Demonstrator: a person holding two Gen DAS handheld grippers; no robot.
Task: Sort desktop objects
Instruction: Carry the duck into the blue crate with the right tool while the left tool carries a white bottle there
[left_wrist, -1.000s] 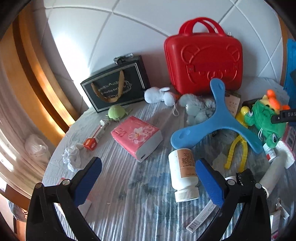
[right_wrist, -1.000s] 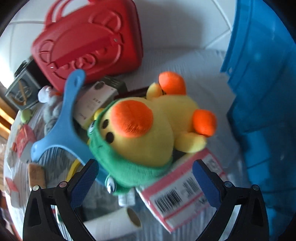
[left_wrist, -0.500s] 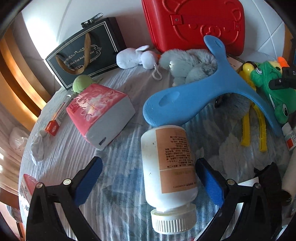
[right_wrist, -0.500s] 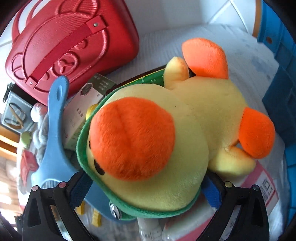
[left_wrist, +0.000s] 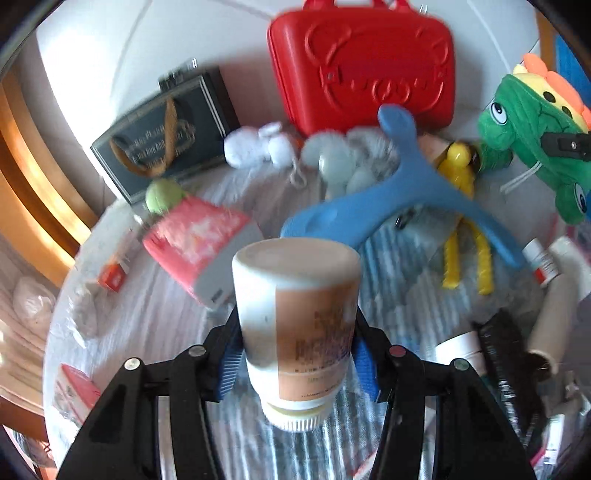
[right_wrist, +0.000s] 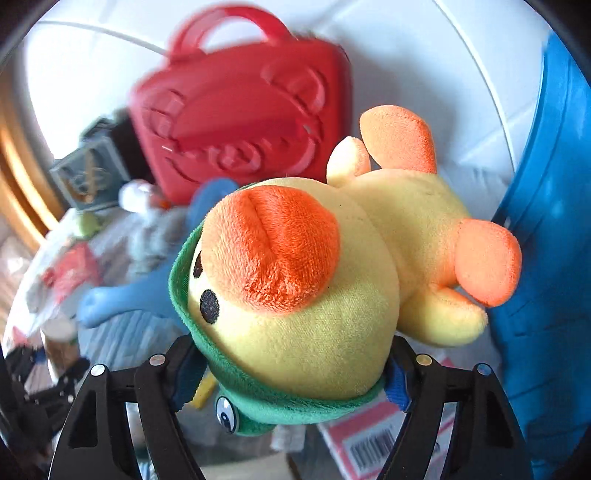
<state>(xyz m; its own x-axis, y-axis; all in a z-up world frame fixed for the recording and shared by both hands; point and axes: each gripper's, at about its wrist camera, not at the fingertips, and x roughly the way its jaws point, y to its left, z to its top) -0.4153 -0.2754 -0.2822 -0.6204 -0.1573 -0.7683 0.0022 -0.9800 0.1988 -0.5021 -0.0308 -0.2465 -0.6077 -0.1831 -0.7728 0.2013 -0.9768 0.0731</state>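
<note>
Containers first: red suitcase (left_wrist: 364, 70) is standing closed at the back of the cluttered table (left_wrist: 155, 325), and blue bin (right_wrist: 550, 221) is rising on the right — its contents are hidden. Left gripper (left_wrist: 297, 360) has just been closing and is clenching the white pill bottle (left_wrist: 295, 317), cap toward the camera. Right gripper (right_wrist: 286, 380), also just closing, is squeezing the yellow plush duck (right_wrist: 314, 288) in its green hood, above the table's clutter.
</note>
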